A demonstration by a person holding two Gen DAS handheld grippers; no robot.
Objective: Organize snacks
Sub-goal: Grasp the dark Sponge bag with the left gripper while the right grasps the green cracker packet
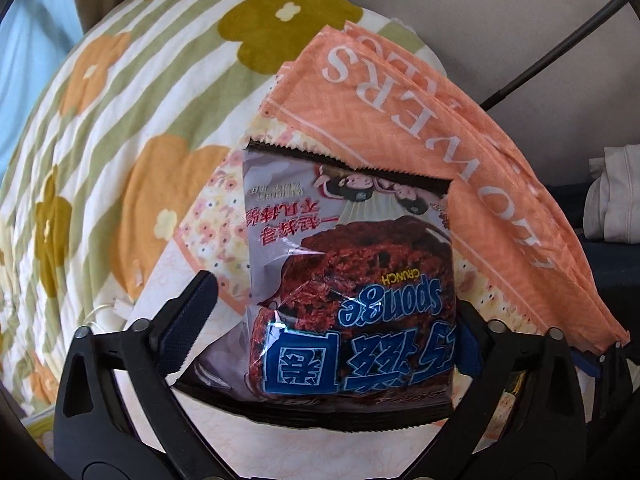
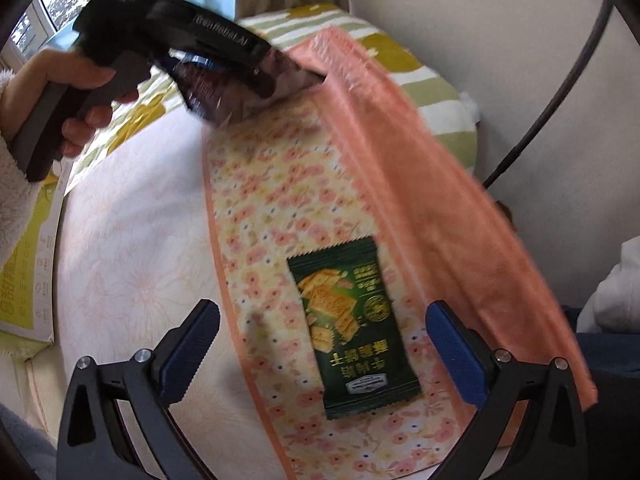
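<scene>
My left gripper (image 1: 332, 320) is shut on a purple Sponge Crunch snack bag (image 1: 348, 264), holding it over the floral storage bag (image 1: 208, 216) next to its orange flap (image 1: 460, 152). In the right wrist view the left gripper (image 2: 288, 76) and its snack bag (image 2: 216, 84) are at the flap's (image 2: 400, 160) far end. My right gripper (image 2: 320, 344) is open and empty, its fingers either side of a dark green cracker packet (image 2: 352, 332) that lies flat on the floral bag (image 2: 272, 184).
A green and orange flowered quilt (image 1: 120, 100) lies behind. A yellow-green box (image 2: 32, 272) sits at the left. A black cable (image 2: 560, 80) runs along the wall. White cloth (image 1: 616, 196) is at the right.
</scene>
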